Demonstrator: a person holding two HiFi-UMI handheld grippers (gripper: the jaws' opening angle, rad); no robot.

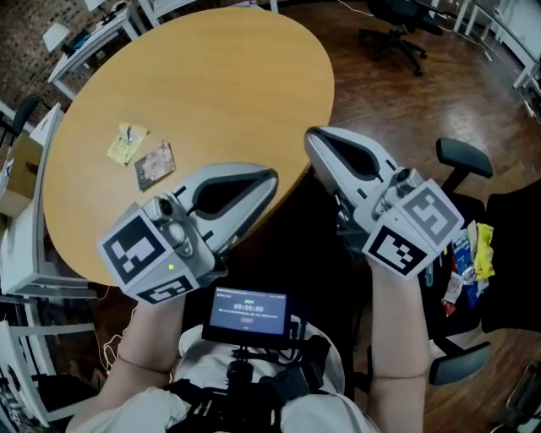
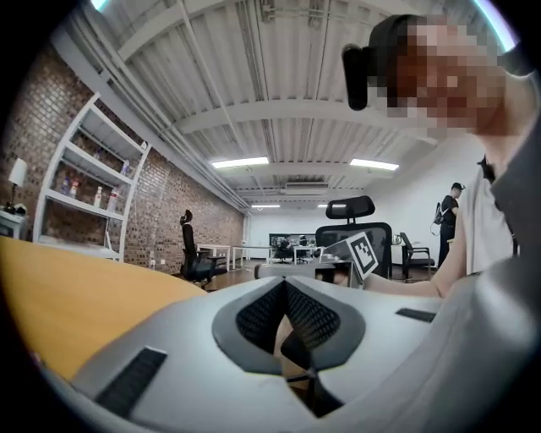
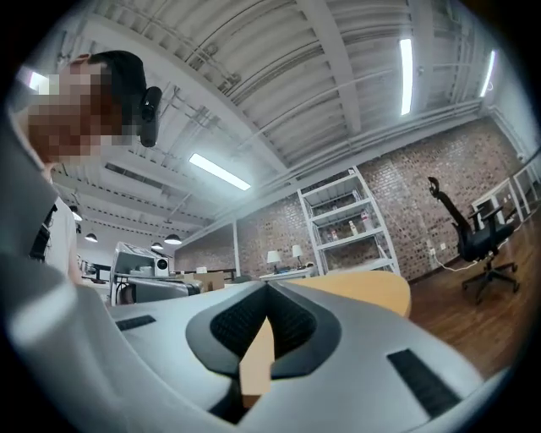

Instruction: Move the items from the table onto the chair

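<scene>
Two items lie on the round wooden table [image 1: 211,76] at its left: a yellow packet [image 1: 127,144] and a brown packet [image 1: 155,165] just right of it. Several packets, among them a blue one [image 1: 461,254] and a yellow one [image 1: 483,249], rest on the black chair [image 1: 507,220] at the right. My left gripper [image 1: 272,176] hovers over the table's near edge, shut and empty [image 2: 286,283]. My right gripper [image 1: 311,135] is off the table's right edge, between table and chair. Its jaws are shut with nothing between them [image 3: 266,287].
The chair's armrests [image 1: 463,156] stick out toward me. White desks [image 1: 93,34] stand behind the table and another office chair [image 1: 397,25] on the wood floor beyond. A cardboard box [image 1: 17,178] sits at the far left. A metal shelf [image 3: 347,228] lines the brick wall.
</scene>
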